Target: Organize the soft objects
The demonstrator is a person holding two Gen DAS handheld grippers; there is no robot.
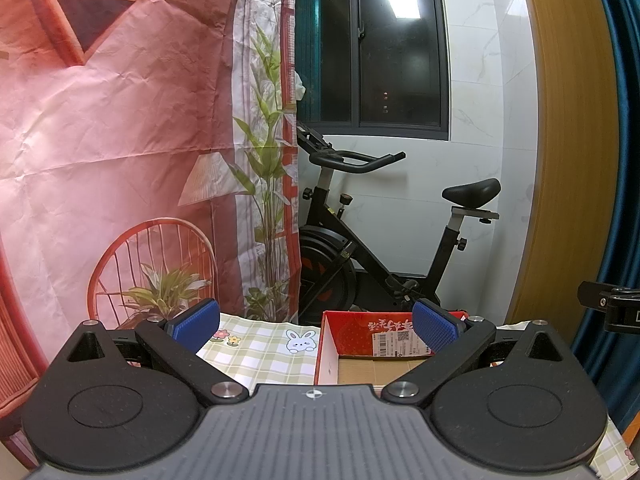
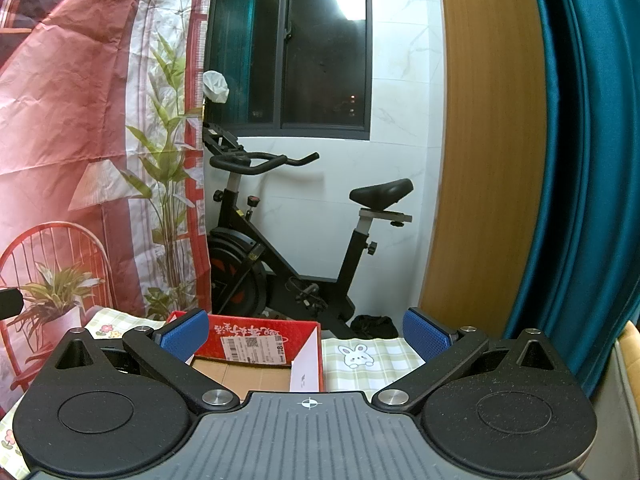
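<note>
A red cardboard box (image 1: pixel 360 326) with a shipping label stands open on a green-checked tablecloth (image 1: pixel 260 344) with a bunny print. Its brown bottom shows bare where visible. My left gripper (image 1: pixel 316 326) is open and empty, held above the table before the box's left wall. In the right wrist view the same box (image 2: pixel 260 340) lies ahead and left. My right gripper (image 2: pixel 306 336) is open and empty above the box's right wall. No soft object shows in either view.
A printed pink backdrop (image 1: pixel 120 140) hangs at the left behind the table. A black exercise bike (image 1: pixel 380 248) stands beyond the table's far edge under a dark window. A wooden panel (image 2: pixel 480 160) and blue curtain (image 2: pixel 592 160) are at the right.
</note>
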